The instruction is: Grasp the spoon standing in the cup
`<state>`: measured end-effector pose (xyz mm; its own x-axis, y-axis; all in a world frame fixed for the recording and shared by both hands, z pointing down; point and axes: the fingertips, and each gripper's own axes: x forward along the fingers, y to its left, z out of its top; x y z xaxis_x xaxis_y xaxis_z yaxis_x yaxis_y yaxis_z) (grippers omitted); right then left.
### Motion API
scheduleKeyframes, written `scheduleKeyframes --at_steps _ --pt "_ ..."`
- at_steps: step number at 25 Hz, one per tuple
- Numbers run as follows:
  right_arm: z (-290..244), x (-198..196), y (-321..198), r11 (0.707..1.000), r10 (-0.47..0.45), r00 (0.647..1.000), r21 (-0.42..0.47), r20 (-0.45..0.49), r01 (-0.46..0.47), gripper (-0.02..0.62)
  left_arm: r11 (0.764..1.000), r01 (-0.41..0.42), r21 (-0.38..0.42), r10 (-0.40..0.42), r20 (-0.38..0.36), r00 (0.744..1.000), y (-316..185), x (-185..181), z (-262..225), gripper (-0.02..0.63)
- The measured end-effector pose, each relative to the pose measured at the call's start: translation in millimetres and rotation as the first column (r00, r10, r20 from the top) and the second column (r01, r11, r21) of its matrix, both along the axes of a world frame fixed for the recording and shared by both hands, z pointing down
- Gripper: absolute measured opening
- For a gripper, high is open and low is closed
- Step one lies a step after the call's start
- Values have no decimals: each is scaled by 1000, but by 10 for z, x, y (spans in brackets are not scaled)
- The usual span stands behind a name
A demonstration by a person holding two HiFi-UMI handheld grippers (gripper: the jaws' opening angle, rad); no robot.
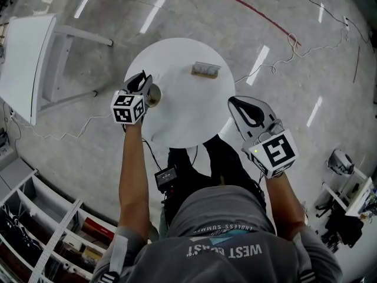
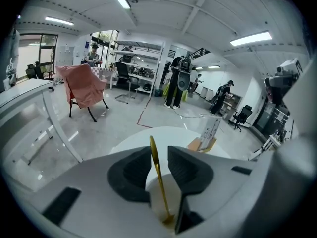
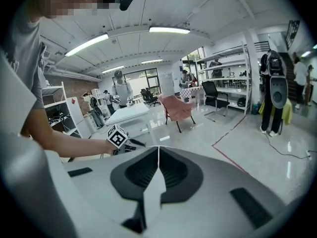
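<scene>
1. The left claw (image 2: 159, 151) has its jaws spread partway, tilted down over the table.
2. Between those jaws stands the spoon (image 2: 156, 167). Its gold handle rises close against the left pad, and a clear gap separates it from the right pad, so nothing is pinched yet.
3. Just below the jaw tips sits the cup (image 2: 172, 199), pale and open-topped. The spoon's bowl rests in its bottom, and the handle leans up and out through the gap.
4. Under and ahead of the left claw spreads the round white table (image 2: 173, 133), with the cup near its left rim in the head view.
5. Ahead of the left claw and to its right, on the far part of the table, stands a small wooden card stand (image 2: 208, 135), well apart from the cup.
6. Farther ahead and to the left, on the floor, is a chair draped in pink cloth (image 2: 81, 86).
7. Off to the left of the left claw, beside the table, stands a white desk (image 1: 29, 58).
8. Well to the right of the left claw, at the table's right rim, is the right claw (image 3: 158, 150). Its jaws are pressed together with nothing between them.
9. Ahead of the right claw and to its left, the person's forearm (image 3: 64, 144) reaches toward the cup.
</scene>
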<state>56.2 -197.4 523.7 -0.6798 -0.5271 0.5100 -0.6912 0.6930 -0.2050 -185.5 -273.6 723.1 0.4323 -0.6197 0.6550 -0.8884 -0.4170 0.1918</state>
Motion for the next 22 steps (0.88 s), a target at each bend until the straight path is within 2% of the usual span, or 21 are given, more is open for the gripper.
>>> scheduleKeyframes --at_steps 5,22 --pt "-30 -37 10 1000 -3 1000 9 -1 3 5 1000 -3 2 3 14 1000 16 -34 -3 46" --pt "-303 -169 -17 997 7 1000 72 14 -8 5 997 -22 76 23 -21 999 57 -31 -452 14"
